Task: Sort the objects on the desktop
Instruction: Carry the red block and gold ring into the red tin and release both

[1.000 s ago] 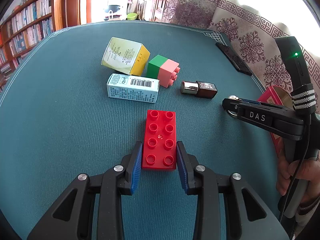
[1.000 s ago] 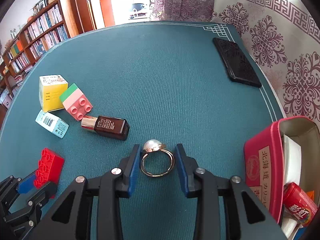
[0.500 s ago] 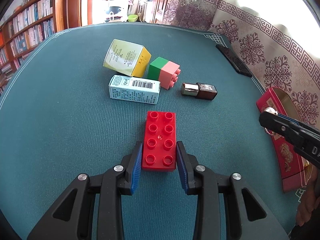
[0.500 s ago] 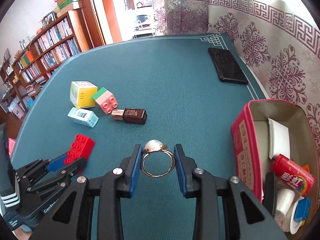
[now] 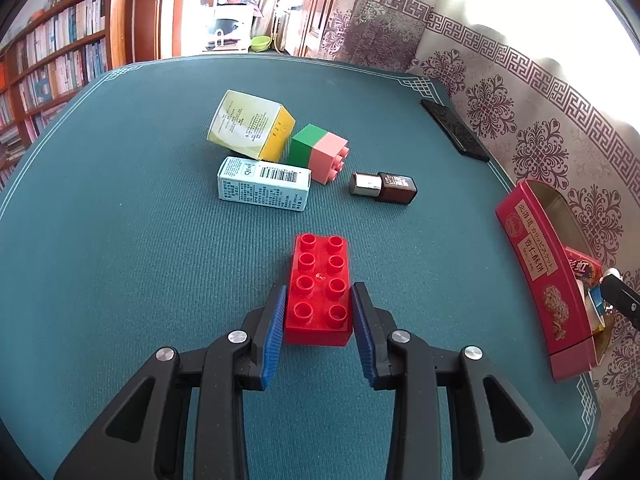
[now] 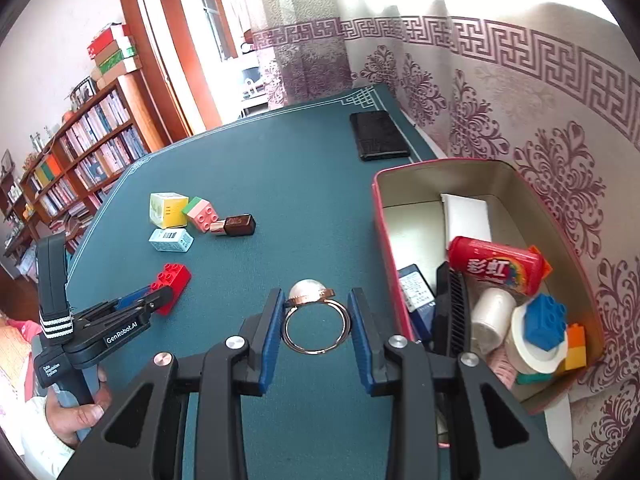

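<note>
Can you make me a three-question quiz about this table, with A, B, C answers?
1. Where does the black phone lie?
A. inside the red tin
B. on the teal table near its far edge
C. on top of the yellow box

2. How many studs show on top of the red brick?
A. four
B. six
C. eight

3. What is between the jaws of the right gripper?
A. a ring with a pearl
B. a small brown bottle
C. nothing

Answers:
1. B: the phone rests flat on the table, beyond the red tin.
2. C: two rows of four studs can be counted.
3. A: the ring sits between the blue pads, its pearl on the far side.
</note>
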Motion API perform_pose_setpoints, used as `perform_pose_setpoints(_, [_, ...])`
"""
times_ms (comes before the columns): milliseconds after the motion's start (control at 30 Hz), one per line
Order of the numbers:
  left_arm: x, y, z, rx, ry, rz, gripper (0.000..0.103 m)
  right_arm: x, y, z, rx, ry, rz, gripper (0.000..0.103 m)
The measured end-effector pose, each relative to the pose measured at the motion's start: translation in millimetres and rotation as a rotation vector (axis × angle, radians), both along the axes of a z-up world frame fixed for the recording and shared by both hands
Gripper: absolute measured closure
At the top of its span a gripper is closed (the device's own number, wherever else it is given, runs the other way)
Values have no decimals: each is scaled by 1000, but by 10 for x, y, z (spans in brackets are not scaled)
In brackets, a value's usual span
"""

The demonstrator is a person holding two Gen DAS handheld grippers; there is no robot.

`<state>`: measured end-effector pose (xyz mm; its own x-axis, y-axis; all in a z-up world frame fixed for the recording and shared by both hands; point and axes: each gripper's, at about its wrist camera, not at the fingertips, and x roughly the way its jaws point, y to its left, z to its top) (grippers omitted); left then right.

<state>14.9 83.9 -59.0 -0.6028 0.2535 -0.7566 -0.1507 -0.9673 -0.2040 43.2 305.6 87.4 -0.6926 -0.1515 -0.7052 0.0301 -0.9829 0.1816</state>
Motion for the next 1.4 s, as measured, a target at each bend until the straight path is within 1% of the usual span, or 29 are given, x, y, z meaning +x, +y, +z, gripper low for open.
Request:
perform_pose_setpoints(167, [93, -5, 58, 10, 6, 5, 69, 158, 276, 37, -1, 36, -77, 67])
perform_pose_setpoints(400, [221, 162, 208, -11, 35, -47, 69, 265, 669, -33, -41, 42, -181, 67])
perform_pose_setpoints(533, [236, 205, 188, -39, 26, -45, 69, 312, 781, -90, -64, 45, -195, 67])
perform_pose_setpoints(667, [246, 229, 165, -47, 6, -37, 69, 341, 820, -119, -65, 61, -195, 67])
perform_pose_setpoints(800, [289, 336, 284, -57, 28, -54, 69, 341, 867, -152, -76, 62, -189, 67])
perform_pose_setpoints(933, [343, 531, 477, -55, 58, -102, 69, 352, 902, -171, -73, 63, -183, 67])
perform_pose_setpoints(1067, [394, 789, 661, -50, 84, -173, 69, 359, 883, -181, -36, 59, -152, 67])
perform_pose_setpoints(1133, [428, 946, 732, -47, 98, -207, 69, 364, 875, -200, -18, 54, -142, 62])
perform_pose_setpoints(1233, [465, 1172, 817, -42, 112, -259, 69, 398, 902, -211, -11, 62, -132, 61])
perform_pose_setpoints(1400, [496, 1548, 880, -28, 115, -339, 69, 459, 1023, -219, -33, 72, -144, 58])
